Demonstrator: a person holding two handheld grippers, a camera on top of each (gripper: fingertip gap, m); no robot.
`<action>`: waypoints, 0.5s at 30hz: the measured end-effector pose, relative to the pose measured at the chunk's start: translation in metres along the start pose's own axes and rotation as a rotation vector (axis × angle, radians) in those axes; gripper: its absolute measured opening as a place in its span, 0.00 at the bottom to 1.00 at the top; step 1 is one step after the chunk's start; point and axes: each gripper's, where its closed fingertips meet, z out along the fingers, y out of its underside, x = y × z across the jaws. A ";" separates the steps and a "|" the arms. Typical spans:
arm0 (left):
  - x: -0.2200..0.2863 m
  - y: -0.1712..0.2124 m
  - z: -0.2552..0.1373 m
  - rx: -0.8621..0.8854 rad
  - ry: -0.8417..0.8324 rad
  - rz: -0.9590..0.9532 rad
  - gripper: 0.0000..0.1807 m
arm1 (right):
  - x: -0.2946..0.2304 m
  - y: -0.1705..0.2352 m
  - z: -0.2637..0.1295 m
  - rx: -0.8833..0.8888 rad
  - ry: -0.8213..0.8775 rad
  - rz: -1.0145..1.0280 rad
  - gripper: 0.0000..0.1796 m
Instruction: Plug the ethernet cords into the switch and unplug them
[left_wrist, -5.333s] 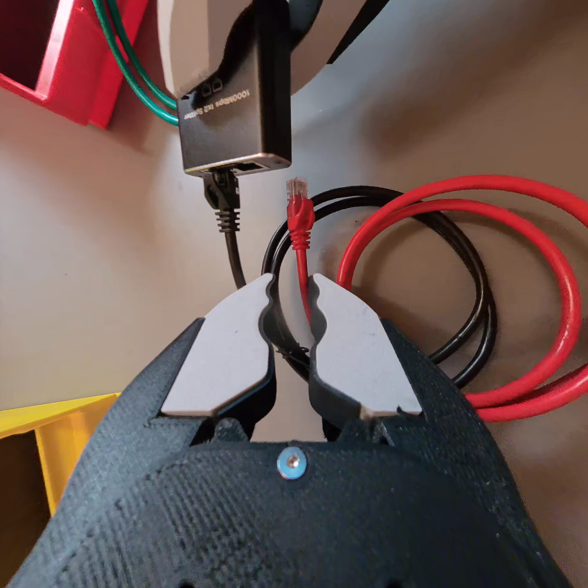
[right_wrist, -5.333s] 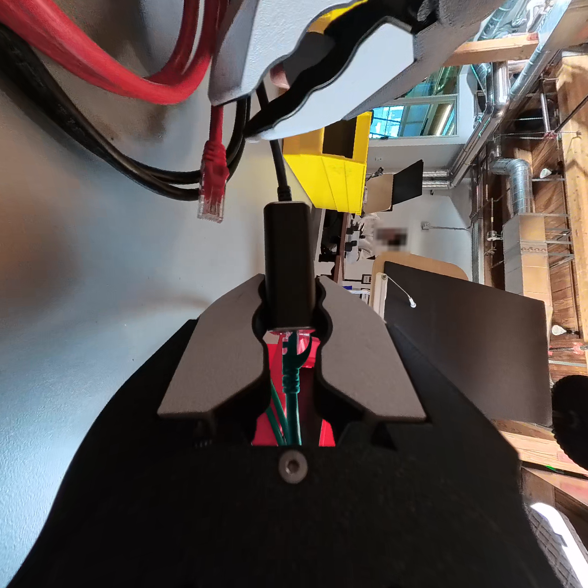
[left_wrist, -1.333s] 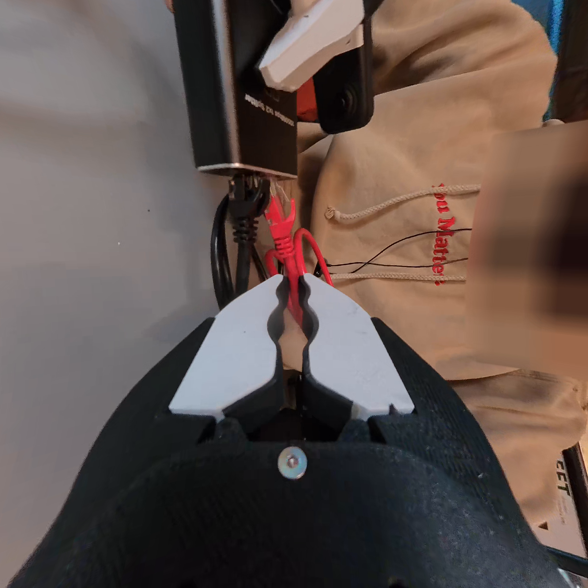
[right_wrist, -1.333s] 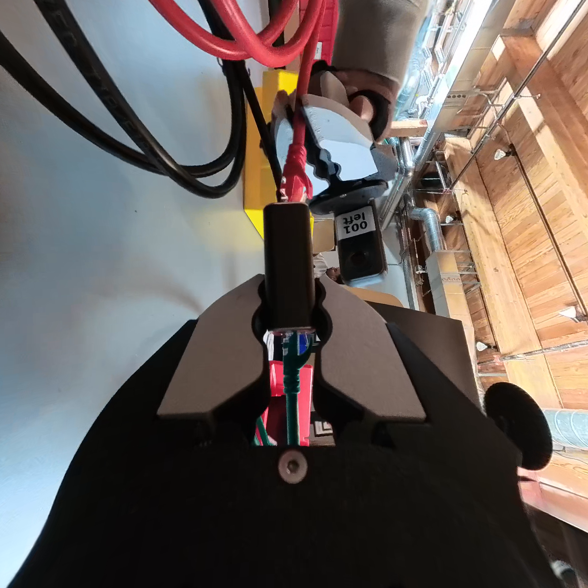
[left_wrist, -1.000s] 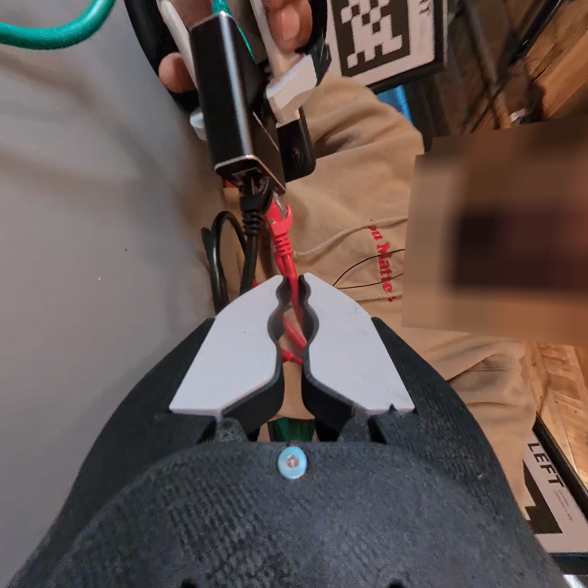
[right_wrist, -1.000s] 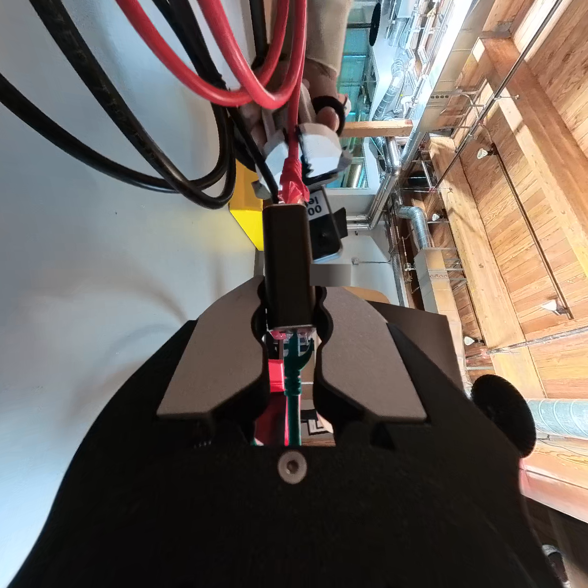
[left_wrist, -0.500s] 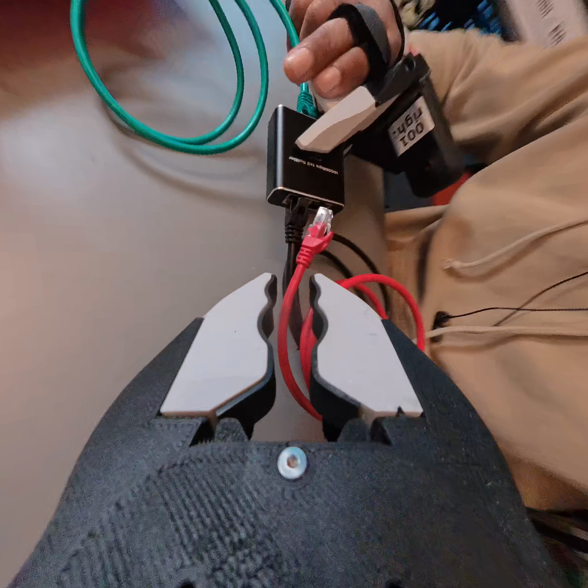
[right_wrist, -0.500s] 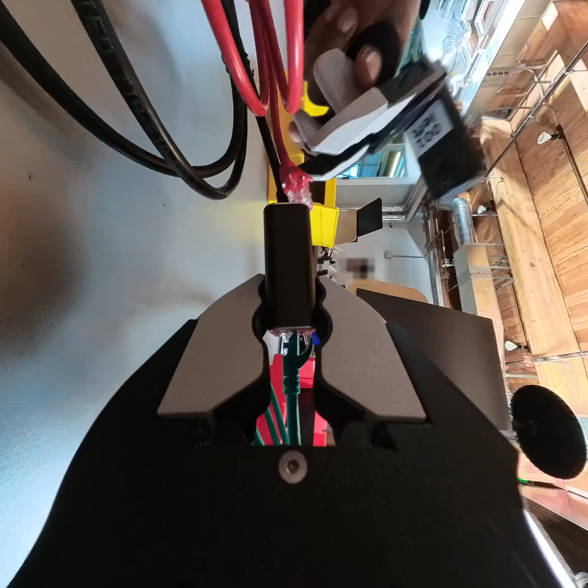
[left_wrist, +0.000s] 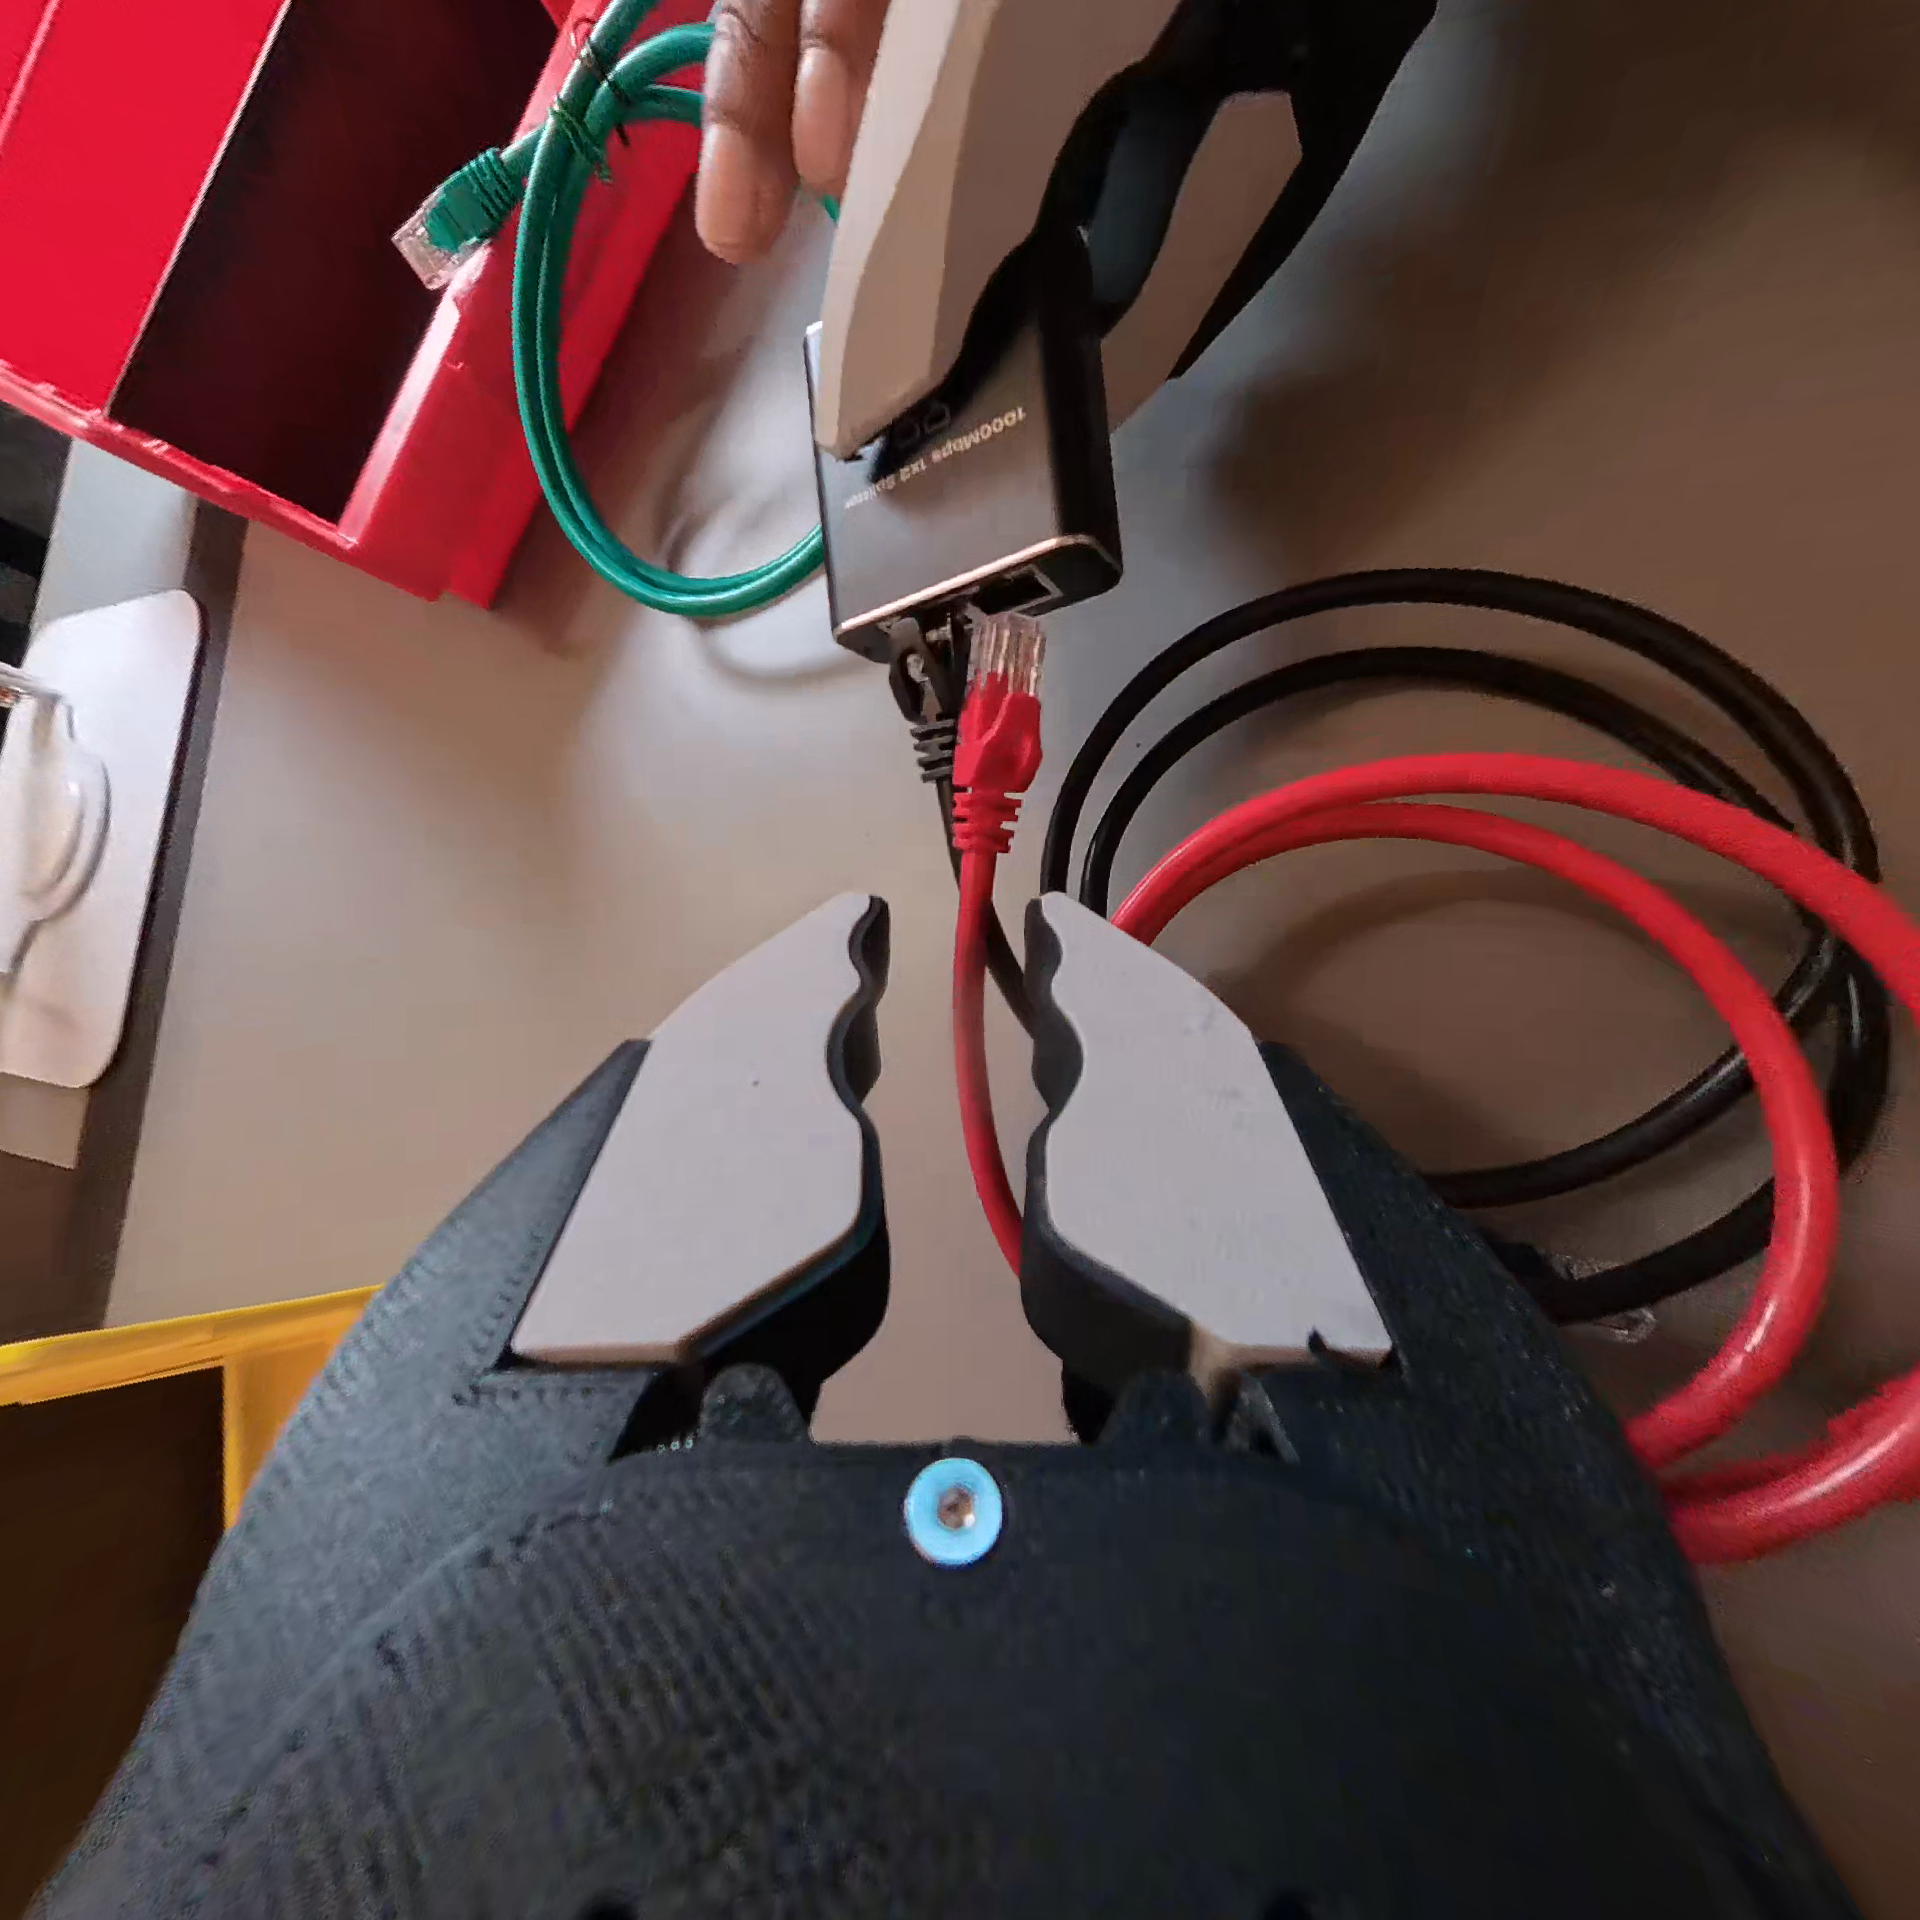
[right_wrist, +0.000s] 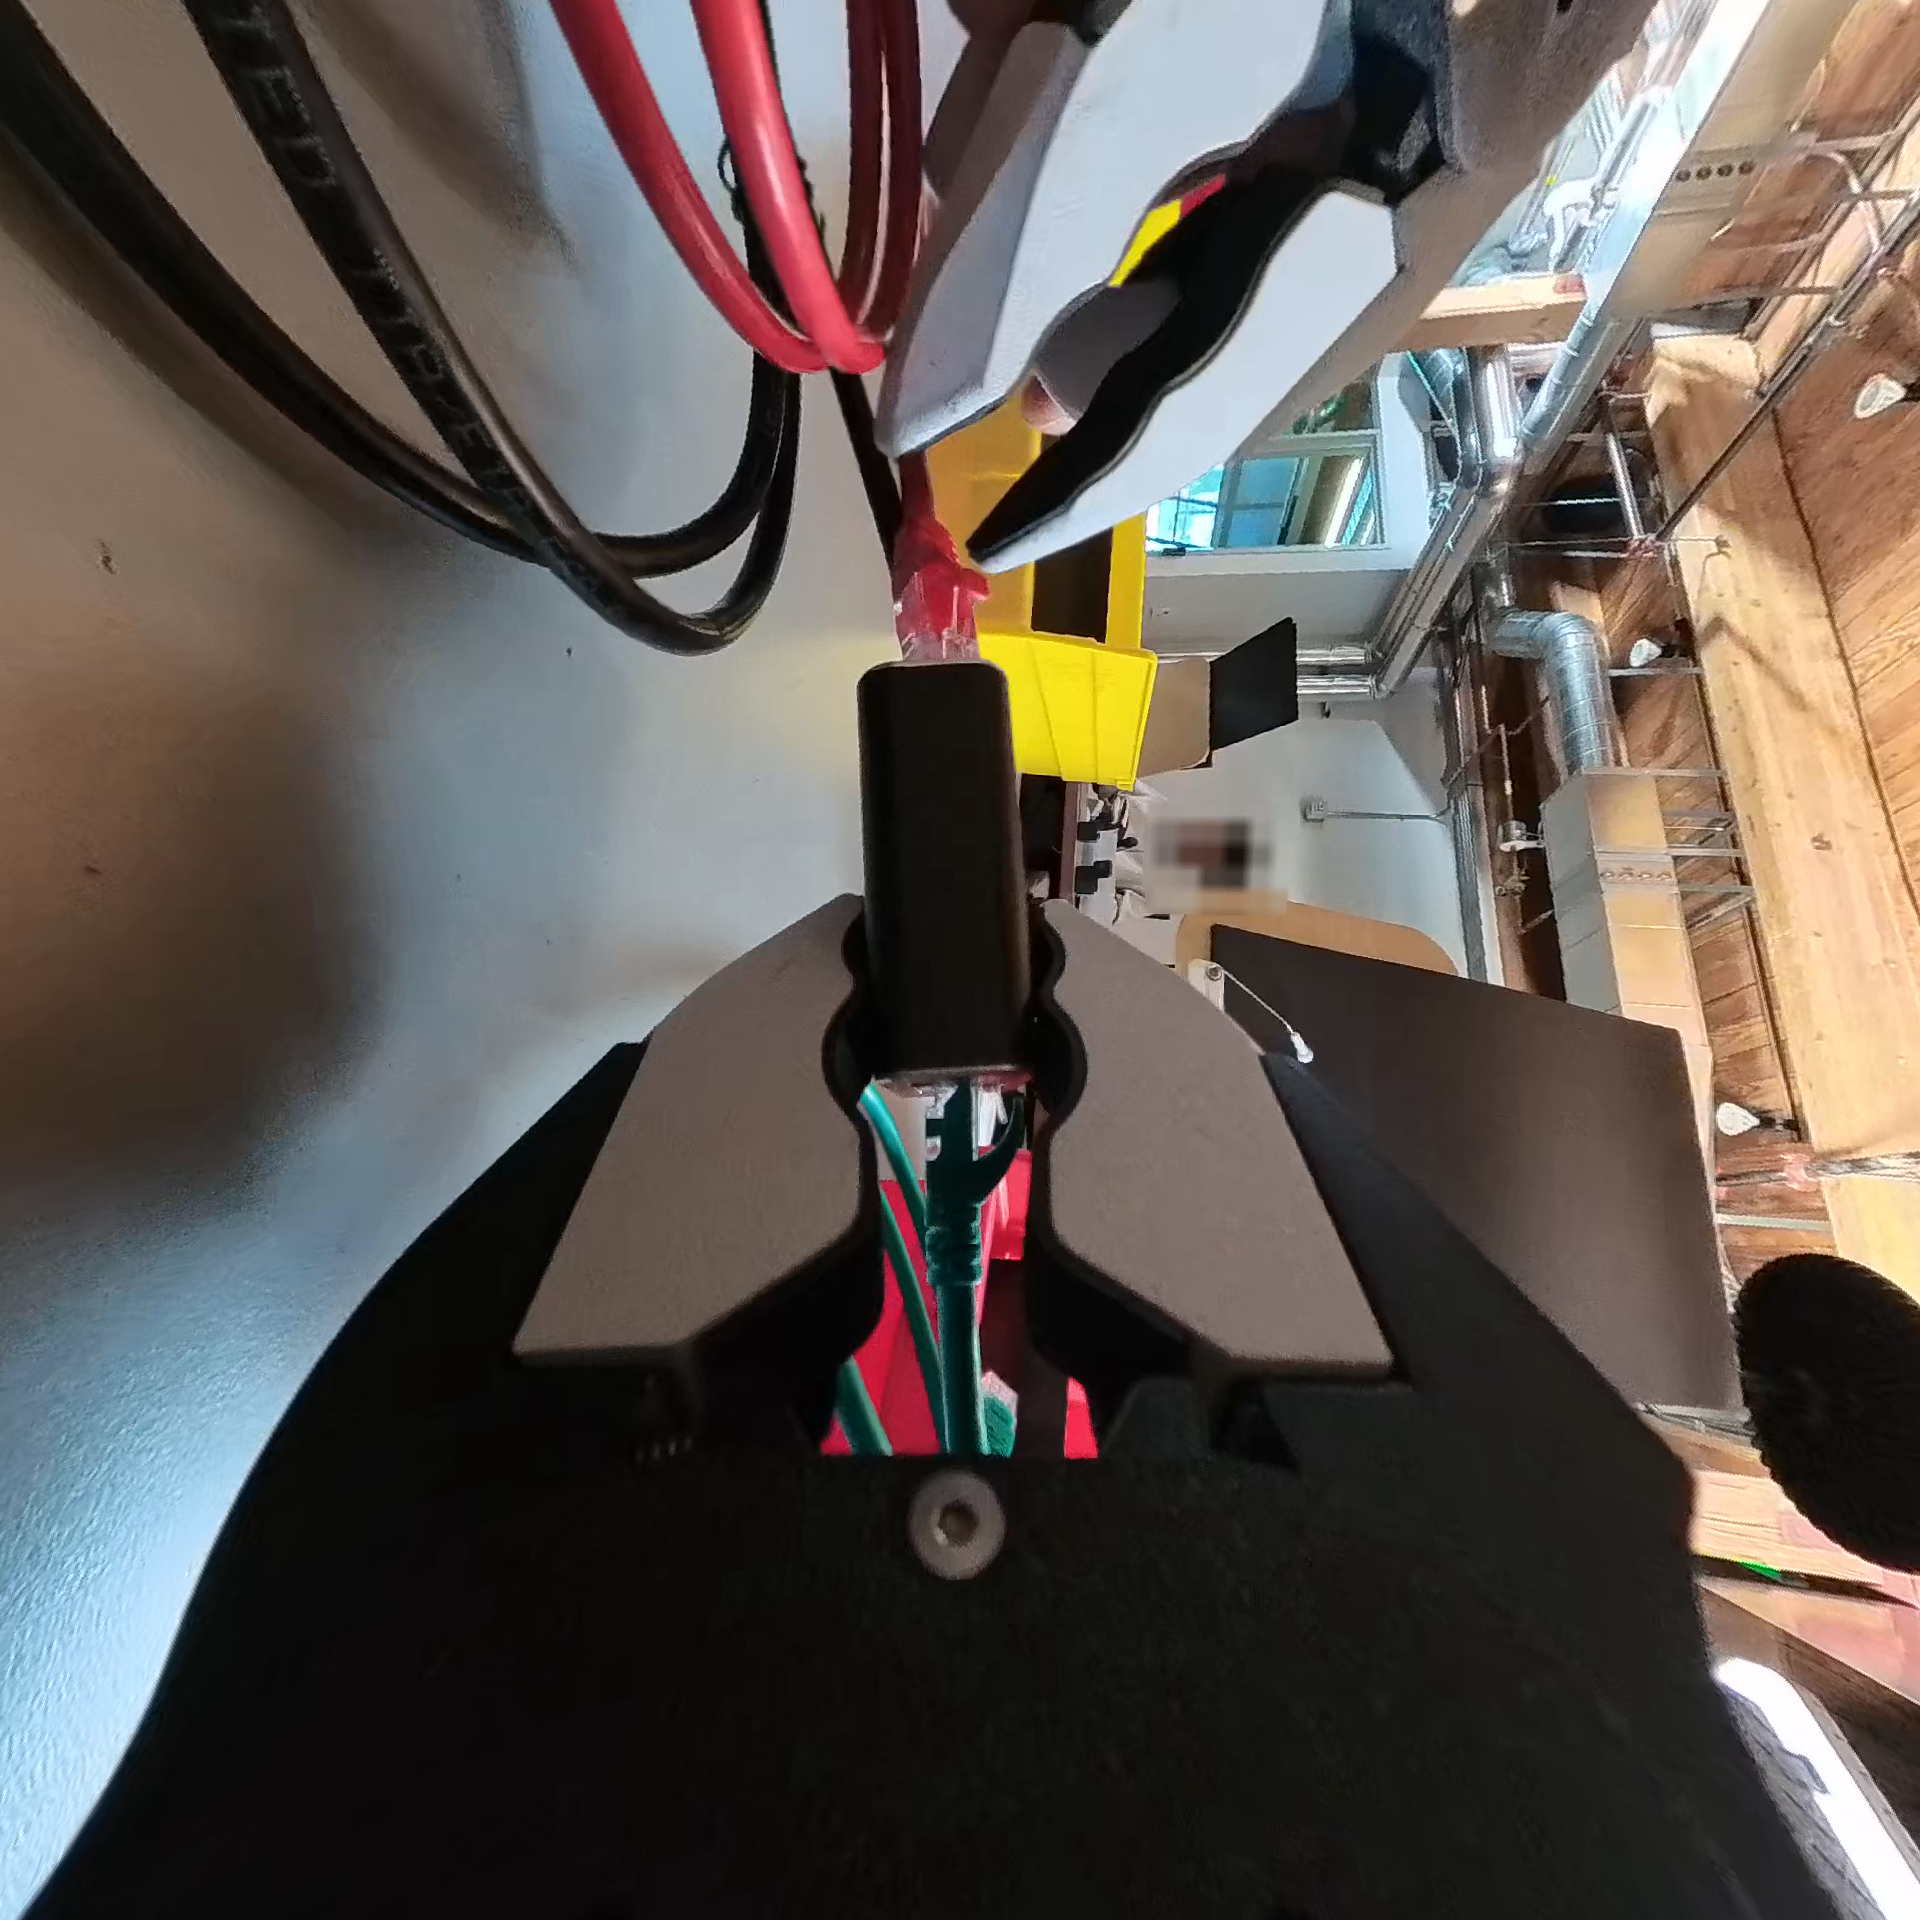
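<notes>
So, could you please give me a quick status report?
Left tool open around red cord. Right tool shut on switch. Red plug out, at port mouth. Nothing blocking.

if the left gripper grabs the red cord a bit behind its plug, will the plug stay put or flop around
Probably some flop: the red cord lies in loose loops, so it looks bendy. The ribbed sleeve behind the red plug likely stiffens only that short end. The left gripper is open around the cord, so a grip close to the sleeve should steady it.
</notes>
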 end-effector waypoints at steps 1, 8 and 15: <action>0.000 0.001 0.001 -0.008 -0.024 0.017 0.14 | 0.000 0.000 0.000 0.000 -0.001 0.005 0.15; 0.000 -0.004 0.010 -0.023 -0.122 0.132 0.04 | 0.003 0.002 -0.001 -0.002 0.007 0.014 0.15; 0.005 -0.015 -0.001 0.017 0.137 -0.218 0.03 | 0.005 0.007 -0.001 0.003 0.017 0.046 0.15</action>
